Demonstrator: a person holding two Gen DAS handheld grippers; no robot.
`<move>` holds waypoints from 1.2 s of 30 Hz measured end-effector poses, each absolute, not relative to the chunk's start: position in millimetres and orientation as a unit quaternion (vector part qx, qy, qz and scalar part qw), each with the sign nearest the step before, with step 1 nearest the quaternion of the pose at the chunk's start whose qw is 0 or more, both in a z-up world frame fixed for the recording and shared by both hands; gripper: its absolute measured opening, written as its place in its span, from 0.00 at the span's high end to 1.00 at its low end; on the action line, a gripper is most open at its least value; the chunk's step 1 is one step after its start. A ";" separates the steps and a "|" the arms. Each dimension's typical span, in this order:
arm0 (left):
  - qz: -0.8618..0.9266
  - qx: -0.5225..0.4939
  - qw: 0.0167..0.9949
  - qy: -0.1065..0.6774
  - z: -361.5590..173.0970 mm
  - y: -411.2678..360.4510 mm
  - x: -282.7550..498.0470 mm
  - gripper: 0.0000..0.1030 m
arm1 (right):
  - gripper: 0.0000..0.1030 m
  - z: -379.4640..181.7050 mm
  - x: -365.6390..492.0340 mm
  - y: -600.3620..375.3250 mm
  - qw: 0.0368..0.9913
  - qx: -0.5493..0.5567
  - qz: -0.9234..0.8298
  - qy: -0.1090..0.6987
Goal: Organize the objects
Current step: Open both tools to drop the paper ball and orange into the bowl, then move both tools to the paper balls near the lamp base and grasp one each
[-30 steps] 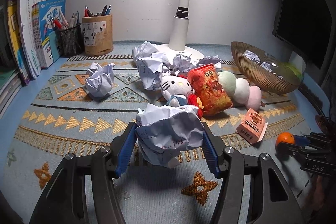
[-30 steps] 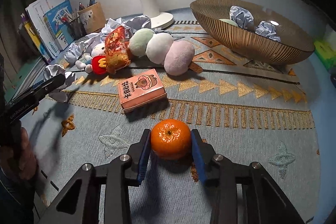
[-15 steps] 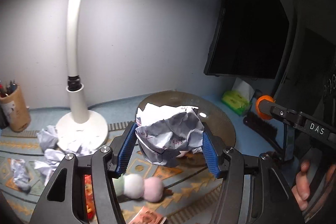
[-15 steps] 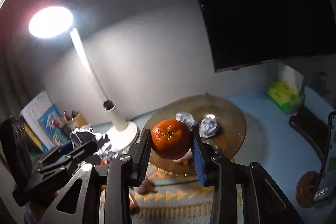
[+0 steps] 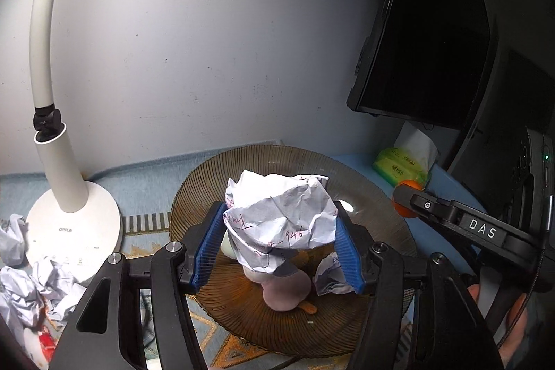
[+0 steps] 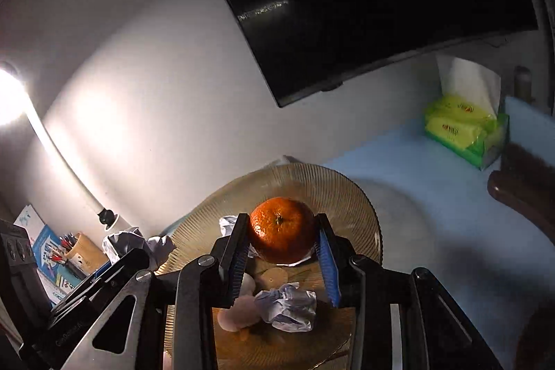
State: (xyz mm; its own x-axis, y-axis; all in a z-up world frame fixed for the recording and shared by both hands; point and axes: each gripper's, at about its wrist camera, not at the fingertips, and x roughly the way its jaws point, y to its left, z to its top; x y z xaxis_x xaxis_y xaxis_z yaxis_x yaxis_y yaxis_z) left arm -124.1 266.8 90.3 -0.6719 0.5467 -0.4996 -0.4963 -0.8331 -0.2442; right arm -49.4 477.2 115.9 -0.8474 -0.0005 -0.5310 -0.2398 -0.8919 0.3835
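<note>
My left gripper (image 5: 279, 210) hangs over the ribbed brown bowl (image 5: 381, 196) with a crumpled paper ball (image 5: 277, 221) between its blue pads. Its jaws are opening, and the paper still touches both pads. Under it in the bowl lie a pastel plush skewer (image 5: 284, 290) and a smaller paper ball (image 5: 329, 276). My right gripper (image 6: 281, 221) is shut on a tangerine (image 6: 281, 229) above the same bowl (image 6: 347, 189), over another paper ball (image 6: 288, 306). In the left wrist view the right gripper's finger (image 5: 433, 210) reaches in from the right.
A white desk lamp (image 5: 69, 217) stands left of the bowl with loose paper balls (image 5: 20, 286) beside its base. A dark monitor (image 5: 426, 40) hangs behind the bowl. A green tissue pack (image 6: 464, 130) sits on the blue surface at right. A pen cup (image 6: 83, 252) and books (image 6: 41, 238) are far left.
Both grippers rose from the mat and swung over the bowl, carrying the paper ball and the tangerine. The left jaws now stand wider around the paper ball.
</note>
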 end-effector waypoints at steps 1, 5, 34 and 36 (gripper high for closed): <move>0.913 -0.287 0.287 -0.046 88.1 267.6 -124.0 0.19 | 0.64 113.1 -51.7 478.4 0.061 -0.277 0.932 0.224; 0.910 -0.286 0.294 -0.057 89.6 260.8 -120.7 0.01 | 0.31 107.1 -44.7 488.0 0.077 -0.269 0.929 0.240; 0.941 -0.333 -0.021 -0.051 23.9 -26.3 35.0 0.01 | 0.14 48.5 63.6 284.2 -0.071 -0.339 0.930 0.124; 0.945 -0.324 -0.022 -0.037 27.2 -22.7 36.8 0.01 | 0.09 43.6 62.0 282.8 -0.071 -0.348 0.927 0.123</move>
